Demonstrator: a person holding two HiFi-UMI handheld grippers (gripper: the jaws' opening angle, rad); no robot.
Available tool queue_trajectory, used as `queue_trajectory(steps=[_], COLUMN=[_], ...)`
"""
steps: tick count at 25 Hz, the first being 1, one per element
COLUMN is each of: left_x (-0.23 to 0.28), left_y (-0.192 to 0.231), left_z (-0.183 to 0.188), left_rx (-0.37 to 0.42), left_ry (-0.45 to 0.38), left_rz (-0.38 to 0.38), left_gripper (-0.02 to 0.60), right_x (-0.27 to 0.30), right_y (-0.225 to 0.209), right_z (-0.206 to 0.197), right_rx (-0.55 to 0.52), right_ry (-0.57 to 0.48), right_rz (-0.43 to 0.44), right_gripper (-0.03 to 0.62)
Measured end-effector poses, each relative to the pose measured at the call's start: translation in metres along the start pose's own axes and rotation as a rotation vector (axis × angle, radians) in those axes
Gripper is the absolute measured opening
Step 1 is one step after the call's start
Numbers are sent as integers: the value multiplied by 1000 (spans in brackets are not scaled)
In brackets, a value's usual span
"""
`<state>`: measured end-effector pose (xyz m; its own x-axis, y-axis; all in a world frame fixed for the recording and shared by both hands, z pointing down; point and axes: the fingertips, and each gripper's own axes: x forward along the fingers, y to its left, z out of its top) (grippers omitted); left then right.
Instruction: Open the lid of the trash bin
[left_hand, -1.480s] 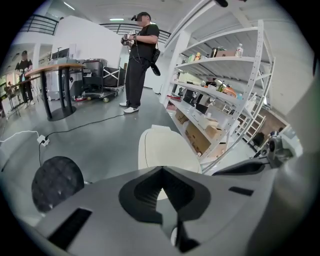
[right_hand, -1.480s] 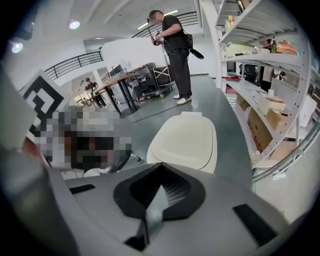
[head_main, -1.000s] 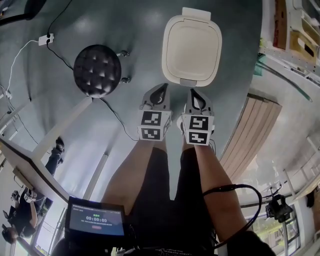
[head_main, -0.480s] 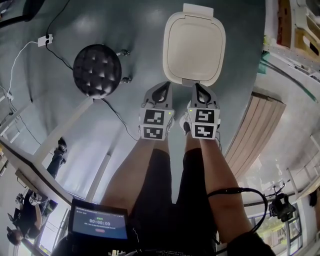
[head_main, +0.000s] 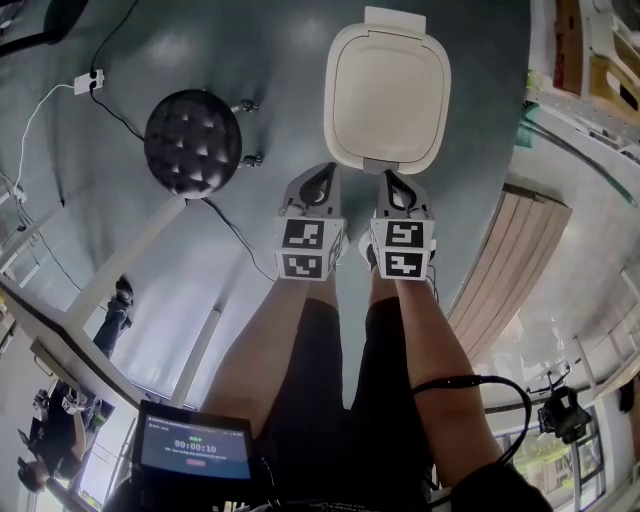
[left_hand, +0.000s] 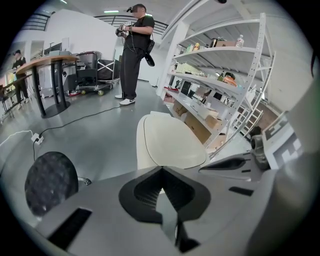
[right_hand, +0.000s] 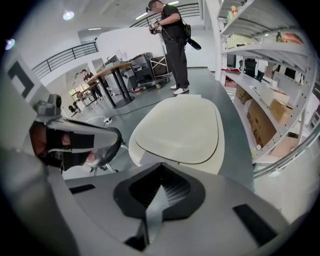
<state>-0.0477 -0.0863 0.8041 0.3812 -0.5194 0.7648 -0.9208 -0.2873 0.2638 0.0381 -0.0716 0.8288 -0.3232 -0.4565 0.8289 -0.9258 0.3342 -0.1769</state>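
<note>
— Where is the trash bin?
— The cream trash bin stands on the grey floor straight ahead of you. Its lid lies flat and closed.
— And my grippers?
— Your left gripper hovers just short of the bin's near edge, by its left corner. Your right gripper hangs beside it, close to the small tab at the middle of that edge. I cannot tell whether it touches.
— The jaws?
— Both pairs are pressed together tip to tip, with nothing between them.
— What else is around?
— A round black stool sits left of the bin, with a cable trailing past it. Shelves line the bin's right side. A person stands well beyond the bin.
</note>
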Motion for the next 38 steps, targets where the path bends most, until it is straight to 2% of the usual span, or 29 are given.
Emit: queue_trajectory(steps=[6, 12, 25, 38], left_x=[-1, -7, -1, 0], left_y=[2, 23, 9, 0], left_z=[4, 10, 11, 12], left_rx=[15, -83, -55, -27], left_ry=[-1, -22, -19, -14], left_rz=[-3, 74, 38, 12], left_gripper=[-3, -3, -3, -3], right_x=[1, 2, 3, 4], right_y=[0, 0, -5, -2], right_z=[-1, -3, -8, -5], right_rx=[-9, 23, 85, 52], right_ry=[4, 12, 12, -8], right_rz=[-11, -28, -30, -39], right_gripper=[0, 0, 0, 0])
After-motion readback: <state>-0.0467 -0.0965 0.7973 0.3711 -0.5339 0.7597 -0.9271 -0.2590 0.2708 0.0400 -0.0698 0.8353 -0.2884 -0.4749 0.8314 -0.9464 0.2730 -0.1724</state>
